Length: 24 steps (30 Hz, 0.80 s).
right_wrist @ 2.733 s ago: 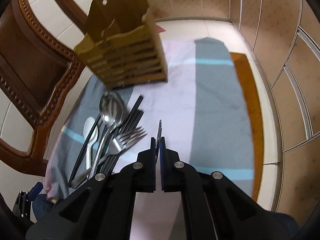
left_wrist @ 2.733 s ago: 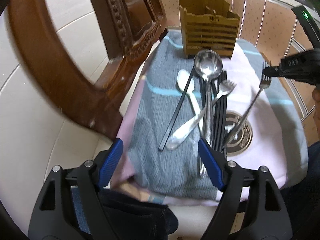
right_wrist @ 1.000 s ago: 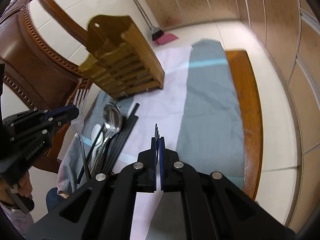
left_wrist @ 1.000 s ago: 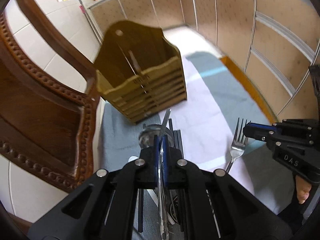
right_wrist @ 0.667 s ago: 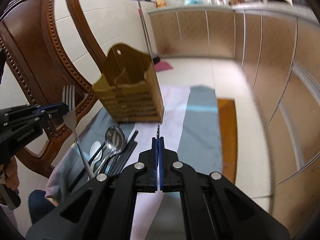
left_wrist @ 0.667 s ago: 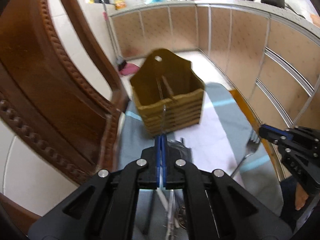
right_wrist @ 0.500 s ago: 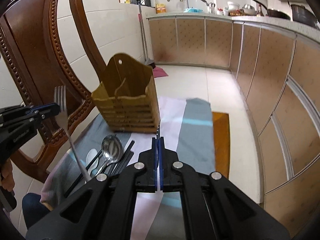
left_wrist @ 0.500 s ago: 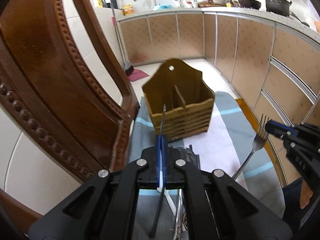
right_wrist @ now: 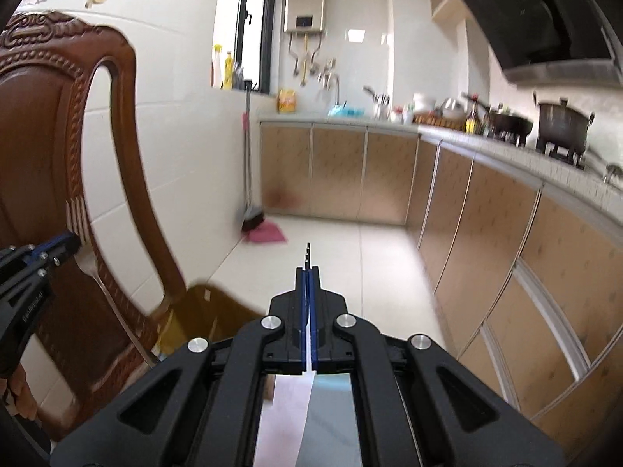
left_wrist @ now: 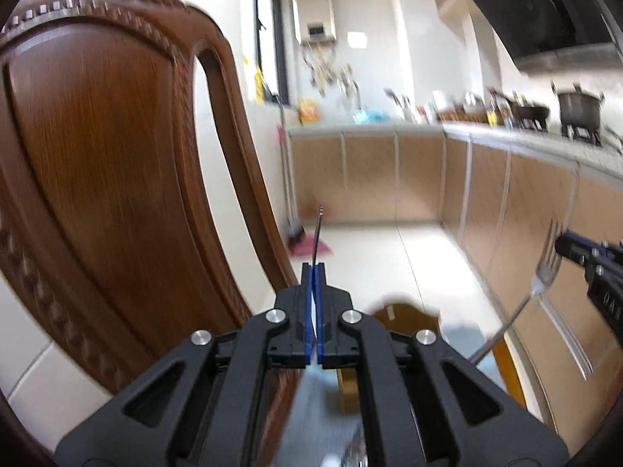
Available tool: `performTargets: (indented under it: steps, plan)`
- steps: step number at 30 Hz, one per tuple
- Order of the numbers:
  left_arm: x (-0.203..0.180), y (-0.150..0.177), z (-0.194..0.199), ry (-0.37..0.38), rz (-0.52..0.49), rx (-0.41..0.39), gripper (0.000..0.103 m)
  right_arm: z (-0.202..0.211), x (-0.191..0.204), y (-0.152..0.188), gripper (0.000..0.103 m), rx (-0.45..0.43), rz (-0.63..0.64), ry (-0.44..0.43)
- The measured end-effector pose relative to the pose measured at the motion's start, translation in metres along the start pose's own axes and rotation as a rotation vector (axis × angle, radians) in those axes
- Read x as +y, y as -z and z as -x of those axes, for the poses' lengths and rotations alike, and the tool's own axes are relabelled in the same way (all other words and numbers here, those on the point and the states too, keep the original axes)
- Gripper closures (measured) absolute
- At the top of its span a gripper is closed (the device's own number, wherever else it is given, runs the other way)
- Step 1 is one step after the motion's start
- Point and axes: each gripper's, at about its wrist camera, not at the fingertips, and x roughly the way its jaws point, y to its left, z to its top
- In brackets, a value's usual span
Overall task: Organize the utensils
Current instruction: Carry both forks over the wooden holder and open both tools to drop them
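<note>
Lift is the change: a second earlier both wrist views looked down on the holder and the striped cloth; both now look out across the kitchen, with the holder (left_wrist: 405, 311) sunk to the lower edge of each view, partly behind the gripper bodies.

State of the grippers:
- The left gripper (left_wrist: 314, 272) has its blue pads pressed together on the left fork (left_wrist: 318, 229). The fork is seen edge-on, with its tines projecting forward past the fingertips. The right wrist view confirms the item is a fork, held near the neck with the handle hanging down.
- The right gripper (right_wrist: 308, 272) is likewise pinched on the right fork (left_wrist: 545, 272), tines forward and handle trailing down toward the cloth (right_wrist: 292, 408).

Position of the task items: both forks are in the air, clear of the cloth and above the level of the holder rim. The holder stands on the cloth just in front of the chair back (left_wrist: 97, 155).

Meaning for the task: both pick-ups appear complete and the carry phase is in hand. Neither fork is yet over a compartment. The next step probably calls for tipping each fork so that its handle points down, then lowering it into a slot. Since the holder is nearly out of view, alignment with the compartments cannot be judged at this moment
</note>
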Motion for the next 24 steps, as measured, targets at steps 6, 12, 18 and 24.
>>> performTargets:
  steps: [6, 12, 18, 24]
  plan:
    - [-0.009, -0.007, -0.034, -0.045, 0.011, -0.038, 0.102, -0.033, 0.010, -0.021, 0.101, -0.035, 0.021, 0.045]
    - [-0.020, 0.027, -0.076, -0.020, 0.003, 0.038, 0.102, -0.082, 0.024, 0.004, 0.101, 0.029, 0.035, 0.058]
    - [-0.025, 0.052, -0.101, -0.009, -0.022, 0.102, 0.102, -0.111, 0.039, 0.027, 0.101, 0.086, 0.063, 0.031]
    - [-0.023, 0.061, -0.112, -0.006, -0.014, 0.153, 0.100, -0.121, 0.045, 0.039, 0.092, 0.140, 0.067, 0.001]
